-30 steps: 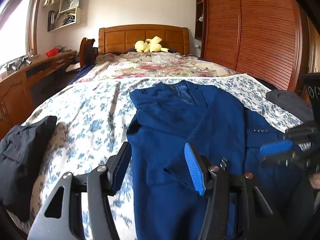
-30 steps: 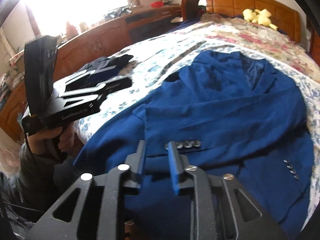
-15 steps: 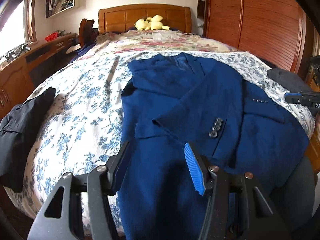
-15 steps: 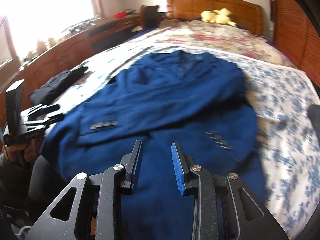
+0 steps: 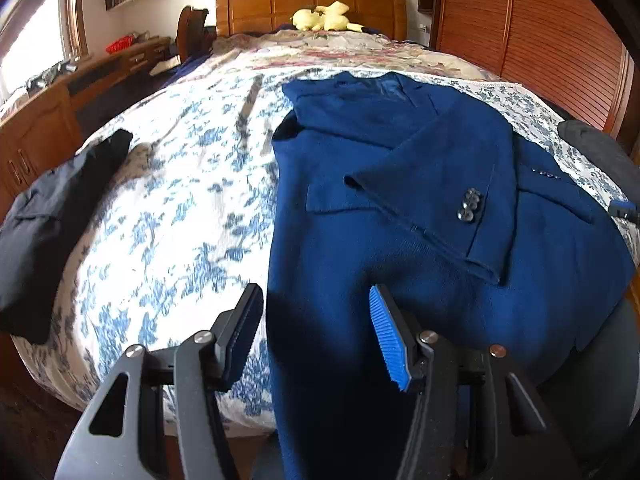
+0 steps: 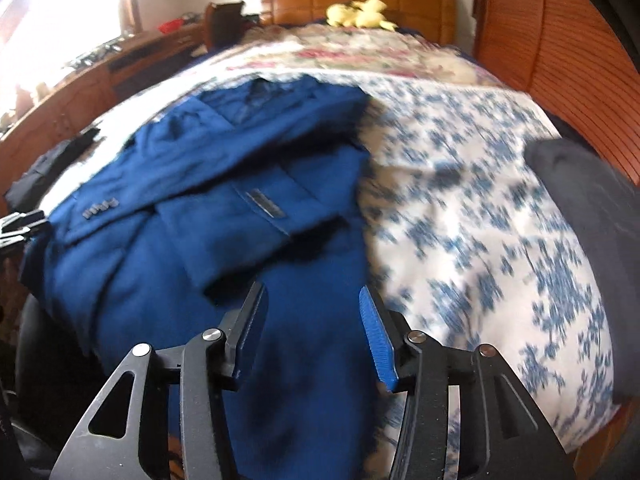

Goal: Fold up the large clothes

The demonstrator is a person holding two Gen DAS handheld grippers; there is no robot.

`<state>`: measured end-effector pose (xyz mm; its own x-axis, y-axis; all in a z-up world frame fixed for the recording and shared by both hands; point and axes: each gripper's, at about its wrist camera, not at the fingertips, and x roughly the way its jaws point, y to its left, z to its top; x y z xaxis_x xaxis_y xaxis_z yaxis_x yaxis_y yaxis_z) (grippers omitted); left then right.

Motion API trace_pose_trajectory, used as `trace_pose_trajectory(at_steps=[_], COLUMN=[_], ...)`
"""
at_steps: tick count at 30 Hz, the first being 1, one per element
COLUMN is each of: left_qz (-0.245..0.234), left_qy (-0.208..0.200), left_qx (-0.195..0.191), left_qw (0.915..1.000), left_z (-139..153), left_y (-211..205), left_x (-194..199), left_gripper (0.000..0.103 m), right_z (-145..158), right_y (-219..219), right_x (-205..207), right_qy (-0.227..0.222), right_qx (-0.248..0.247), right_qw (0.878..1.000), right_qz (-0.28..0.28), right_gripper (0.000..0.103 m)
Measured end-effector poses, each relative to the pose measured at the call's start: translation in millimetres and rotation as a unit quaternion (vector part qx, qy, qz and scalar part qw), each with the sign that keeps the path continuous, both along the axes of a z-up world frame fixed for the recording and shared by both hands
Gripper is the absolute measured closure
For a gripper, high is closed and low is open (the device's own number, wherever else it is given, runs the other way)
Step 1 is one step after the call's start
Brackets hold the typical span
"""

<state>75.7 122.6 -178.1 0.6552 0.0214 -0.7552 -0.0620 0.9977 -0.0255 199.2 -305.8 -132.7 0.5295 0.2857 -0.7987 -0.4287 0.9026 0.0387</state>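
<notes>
- The left tool (image 5: pixel 316 332) hovered with its fingers spread wide apart and nothing between them, poised over the near left edge of the jacket (image 5: pixel 420 208).
- The blue jacket lay flat on the bed (image 5: pixel 172 208), collar toward the headboard (image 5: pixel 308 4), hem draped over the bed's near edge just below both tools.
- One sleeve (image 5: pixel 440 184) was folded across the chest, its cuff buttons ahead and right of the left tool; the cuff edge lay just beyond that tool's right finger.
- The jacket's left edge ran straight ahead from the left tool's gap, with bare flowered sheet to that tool's left.
- A dark garment (image 5: pixel 52 216) sat far left of the left tool at the bed's side edge, well apart from the jacket.
- The right tool (image 6: pixel 310 332) also stood open and empty above the jacket's (image 6: pixel 224 208) near right part, the jacket's right edge running ahead close to its right finger.
- To the right of that tool lay open flowered sheet (image 6: pixel 480 208), then another dark garment (image 6: pixel 588 216) at the far right edge.
- A yellow soft toy (image 6: pixel 360 14) rested far ahead by the headboard.
- The right view was blurred.
</notes>
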Motion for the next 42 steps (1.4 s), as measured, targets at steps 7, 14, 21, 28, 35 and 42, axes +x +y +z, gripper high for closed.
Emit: trace_pose_trajectory(at_steps=[7, 14, 21, 28, 35, 42], left_qz=[0.000, 0.000, -0.013, -0.032, -0.059, -0.083], left_qy=[-0.003, 0.000, -0.005, -0.004, -0.050, -0.137], left_qx=[-0.016, -0.019, -0.036, -0.066, -0.059, -0.039], left_qw=[0.9999, 0.9998, 0.9993, 0.9973, 0.9952, 0.9862], left_z=[-3, -4, -7, -6, 52, 158], left_y=[7, 7, 5, 7, -5, -20], left_x=[-11, -20, -36, -37, -30, -6], left_gripper=[0.049, 0.049, 0.052, 0.085, 0.103, 0.103], right_z=[-30, -30, -28, -37, -16, 58], right_y=[-33, -17, -4, -10, -11, -13], right_x=[-1, -16, -27, -28, -25, -19], right_qy=[0.037, 0.050, 0.053, 0.073, 0.055, -0.020], right_qx=[0.002, 0.027, 0.039, 0.045, 0.077, 0.163], right_qw=[0.999, 0.998, 0.997, 0.995, 0.994, 0.986], right_qz=[-0.019, 0.028, 0.045, 0.041, 0.049, 0.037], right_gripper=[0.054, 0.075, 0.081, 0.081, 0.101, 0.101])
